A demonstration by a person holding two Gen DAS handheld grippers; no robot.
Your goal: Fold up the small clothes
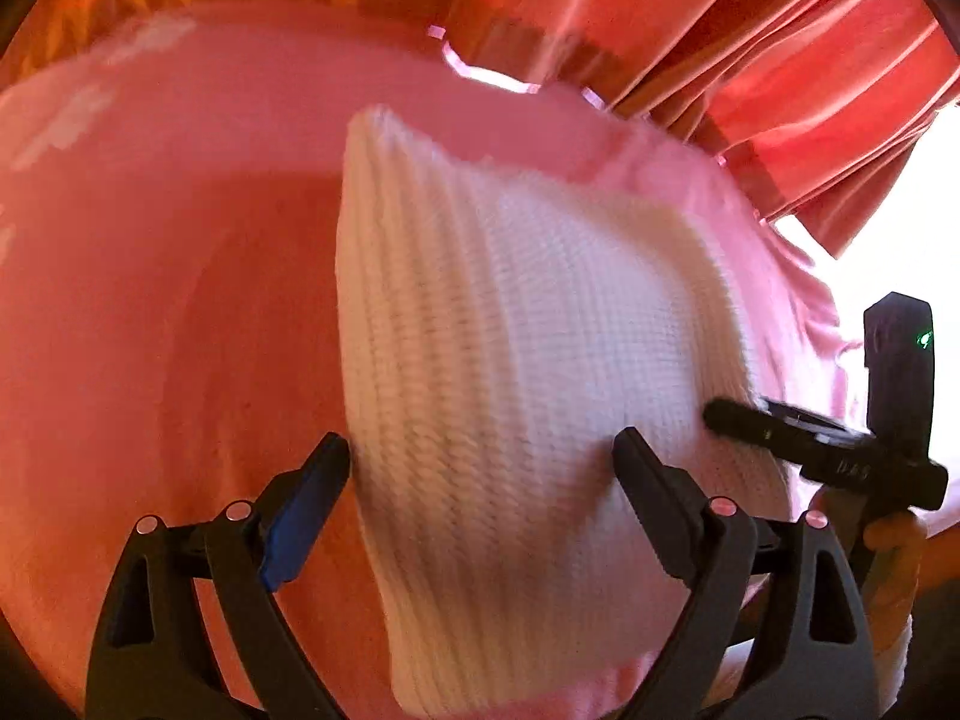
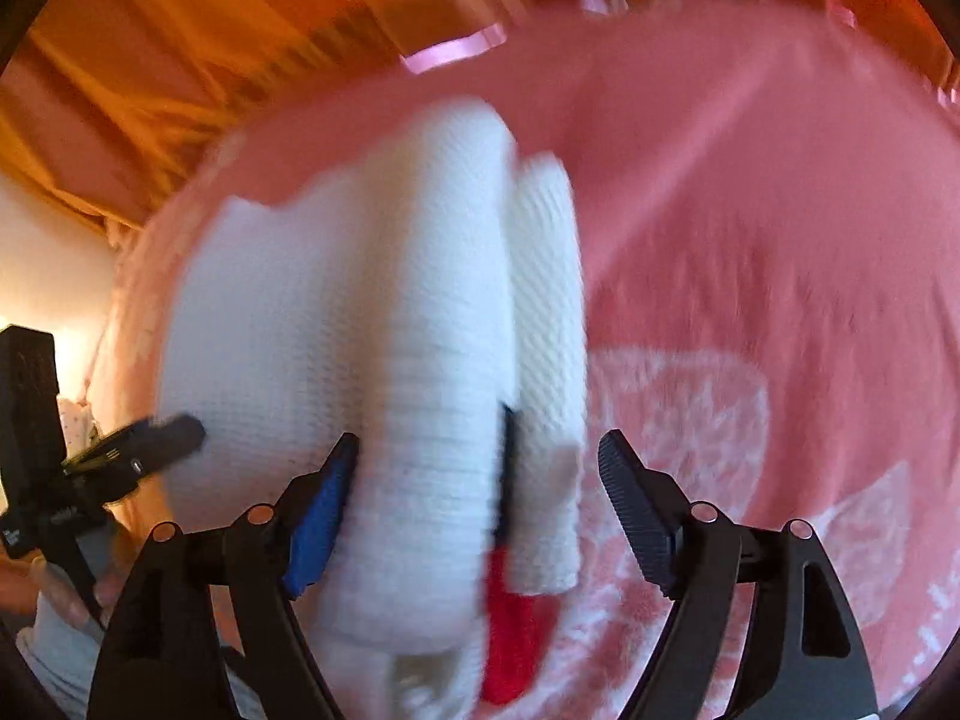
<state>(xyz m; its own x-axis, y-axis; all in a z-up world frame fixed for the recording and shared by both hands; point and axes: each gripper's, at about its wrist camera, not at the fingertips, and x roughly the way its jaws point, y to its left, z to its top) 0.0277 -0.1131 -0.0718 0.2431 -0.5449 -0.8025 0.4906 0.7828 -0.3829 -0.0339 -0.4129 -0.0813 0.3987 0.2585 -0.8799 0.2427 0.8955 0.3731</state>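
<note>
A small white knitted garment (image 1: 516, 360) lies folded on a pink blanket (image 1: 156, 276). In the right wrist view the white garment (image 2: 372, 324) shows as thick folded layers with a red part (image 2: 510, 642) at its near end. My left gripper (image 1: 483, 468) is open, its fingers either side of the garment's near part. My right gripper (image 2: 480, 468) is open over the folded edge; it also shows in the left wrist view (image 1: 738, 414) at the garment's right side. The left gripper shows at the left of the right wrist view (image 2: 162, 435).
Orange-red striped curtains (image 1: 780, 60) hang behind the pink blanket (image 2: 750, 210). The blanket has a white pattern (image 2: 720, 432) on the near right. A bright window area (image 1: 912, 210) lies at the far right.
</note>
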